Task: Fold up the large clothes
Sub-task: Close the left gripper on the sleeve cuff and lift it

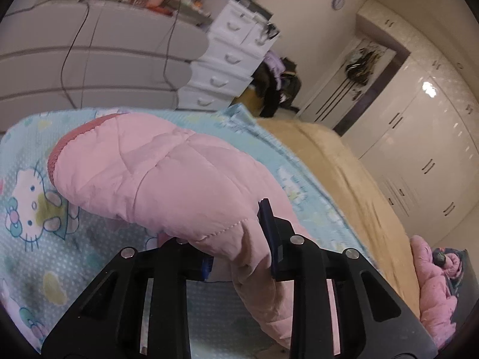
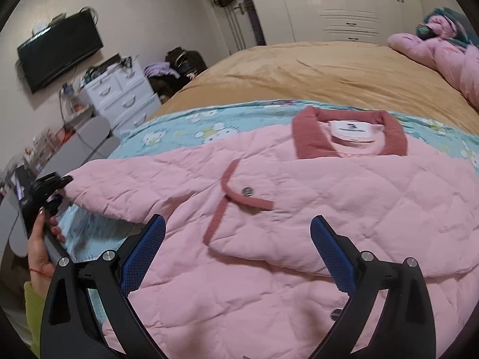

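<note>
A pink quilted jacket [image 2: 299,197] lies spread, front up, on a light blue cartoon-print blanket [image 2: 179,125]. It has a dark pink ribbed collar [image 2: 308,137], a white label and a pocket flap with a snap [image 2: 247,191]. My right gripper [image 2: 238,220] hovers open over the jacket's chest, with nothing between its blue pads. My left gripper [image 1: 239,248] is shut on the jacket's sleeve [image 1: 155,173], whose cuffed end sticks out ahead, off the blanket. The fabric hides one left finger. In the right wrist view a hand [image 2: 42,239] holds the left gripper [image 2: 64,188] at the sleeve's end.
The blanket lies on a bed with a tan cover [image 2: 299,71]. Pink bedding [image 2: 443,56] is piled at the far right. A white chest of drawers [image 2: 119,95], a wall television [image 2: 60,51], a heap of clothes [image 2: 176,65] and white wardrobes [image 2: 344,3] ring the bed.
</note>
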